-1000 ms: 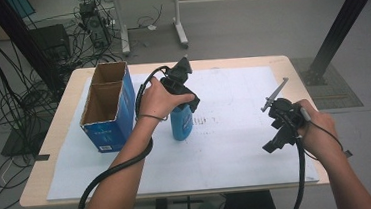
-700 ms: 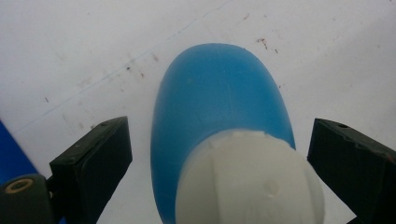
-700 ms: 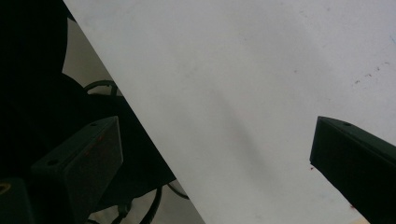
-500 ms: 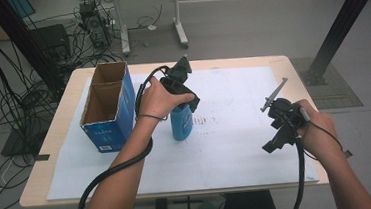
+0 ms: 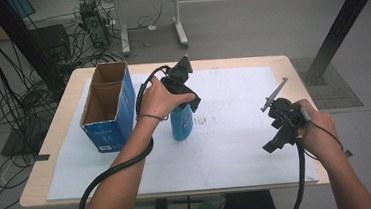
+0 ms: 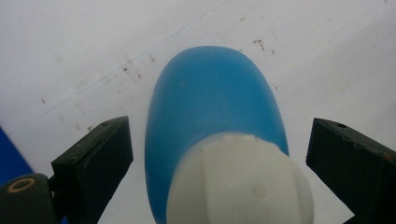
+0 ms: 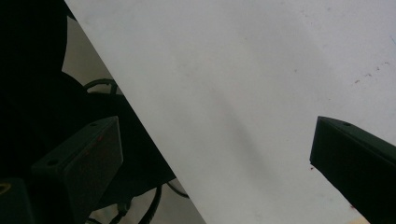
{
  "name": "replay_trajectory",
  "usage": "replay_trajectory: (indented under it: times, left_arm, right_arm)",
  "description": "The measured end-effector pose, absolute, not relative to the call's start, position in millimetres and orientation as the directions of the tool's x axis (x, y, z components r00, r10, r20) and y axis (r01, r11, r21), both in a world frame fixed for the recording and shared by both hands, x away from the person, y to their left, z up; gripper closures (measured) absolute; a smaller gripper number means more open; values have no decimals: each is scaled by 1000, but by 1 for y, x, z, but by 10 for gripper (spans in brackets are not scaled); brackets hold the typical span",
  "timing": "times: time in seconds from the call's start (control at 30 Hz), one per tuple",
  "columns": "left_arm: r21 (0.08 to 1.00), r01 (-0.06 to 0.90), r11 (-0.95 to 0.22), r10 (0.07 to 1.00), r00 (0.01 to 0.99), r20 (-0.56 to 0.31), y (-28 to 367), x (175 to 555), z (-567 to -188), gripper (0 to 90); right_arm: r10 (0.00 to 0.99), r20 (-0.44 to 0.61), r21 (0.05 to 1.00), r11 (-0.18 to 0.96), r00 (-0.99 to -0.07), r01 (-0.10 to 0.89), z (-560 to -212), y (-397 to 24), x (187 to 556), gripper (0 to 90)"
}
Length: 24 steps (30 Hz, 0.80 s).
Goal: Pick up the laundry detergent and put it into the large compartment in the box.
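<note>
Bottle (image 5: 181, 124), blue with a white cap, stands upright on the white sheet (image 5: 227, 146) that covers the table (image 5: 40, 191), a bit left of centre and just right of the cardboard box (image 5: 107, 106). Left gripper (image 5: 183, 102) sits directly over the bottle top in the high view, with the person's left hand (image 5: 159, 99) wrapped round its body. Left gripper view looks straight down the bottle (image 6: 212, 126): white cap (image 6: 239, 179) close to the lens, blue body below it. Jaws are spread, one each side of the bottle, with a clear strip of sheet showing between each jaw and the blue plastic (so apart, not touching it). Left gripper point in that view (image 6: 217, 163).

Box is blue outside, brown inside, open at the top, split in two compartments; what lies inside cannot be told. It stands near the table's left edge, close to the bottle but not touching.

Right gripper (image 5: 276, 140) is held in the right hand (image 5: 316, 129) over the right side of the sheet, well apart from the bottle. Right gripper view (image 7: 212, 163) has both jaws wide apart, bare sheet (image 7: 261, 93) between them, dark floor and cables (image 7: 107, 88) off the table edge.
</note>
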<state>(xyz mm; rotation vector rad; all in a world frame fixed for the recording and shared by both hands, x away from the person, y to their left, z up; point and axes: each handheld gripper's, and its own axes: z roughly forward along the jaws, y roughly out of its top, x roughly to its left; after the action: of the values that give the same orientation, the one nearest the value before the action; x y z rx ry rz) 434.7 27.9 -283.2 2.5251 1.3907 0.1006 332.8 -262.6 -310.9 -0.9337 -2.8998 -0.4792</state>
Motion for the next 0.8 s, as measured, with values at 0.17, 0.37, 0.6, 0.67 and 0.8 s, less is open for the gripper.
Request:
replay_trajectory:
  times: [0.17,0.37,0.6,0.67,0.8]
  left_arm:
    - [257,824,-506,842,536,-61,28,435,-283,75]
    - [259,824,-504,842,536,-64,29,435,-283,75]
    - [260,823,-505,841,537,-66,29,435,-282,77]
    - [261,823,-505,841,537,-64,29,435,-282,80]
    - [260,824,-503,843,535,-65,30,435,-281,88]
  right_arm:
    - [559,147,275,769,-816,577,-311,-263,333,21]
    - [560,146,275,769,-815,577,-311,-263,333,21]
    - [561,145,274,769,-815,577,-310,-264,333,21]
    - [561,145,275,769,-815,577,-310,-263,333,21]
    - [560,147,274,769,-815,578,-311,-263,333,20]
